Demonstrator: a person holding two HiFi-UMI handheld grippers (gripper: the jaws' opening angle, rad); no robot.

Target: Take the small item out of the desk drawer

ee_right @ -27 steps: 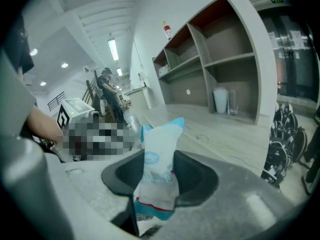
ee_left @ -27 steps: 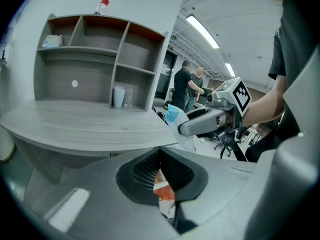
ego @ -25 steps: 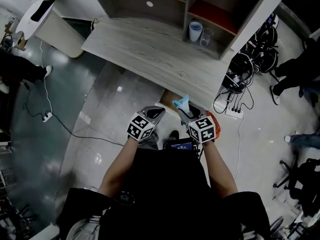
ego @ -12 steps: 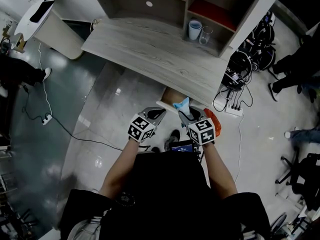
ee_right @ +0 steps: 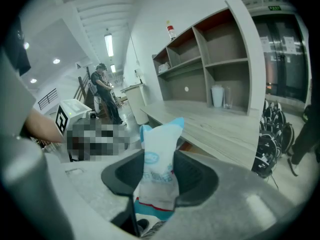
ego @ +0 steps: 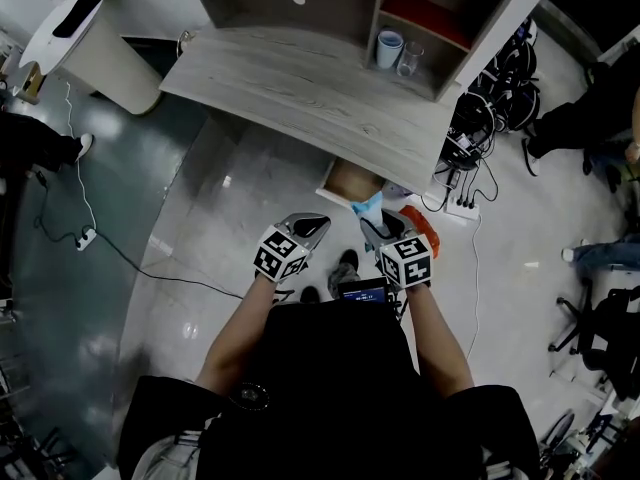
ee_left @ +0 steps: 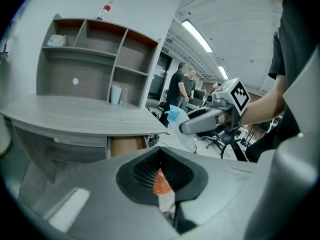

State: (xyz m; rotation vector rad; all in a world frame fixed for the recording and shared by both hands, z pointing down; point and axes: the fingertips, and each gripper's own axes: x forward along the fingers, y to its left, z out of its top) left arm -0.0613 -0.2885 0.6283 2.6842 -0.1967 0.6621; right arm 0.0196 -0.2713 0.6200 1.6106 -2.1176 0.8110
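Right gripper view: my right hand-held gripper (ee_right: 161, 180) pinches the packet (ee_right: 161, 146), lifted clear of the open drawer (ego: 350, 180); my left hand-held gripper (ego: 306, 228) is closed, empty.

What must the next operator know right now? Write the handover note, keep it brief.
Right gripper: shut on the white-and-blue packet, held in the air in front of the desk.
Left gripper: jaws together at the tips; a bit of orange shows in the gap behind them, cannot tell what it is.
Drawer: open under the desk.
Done: the packet is out of the drawer.
Left: probably set the packet down and shut the drawer.
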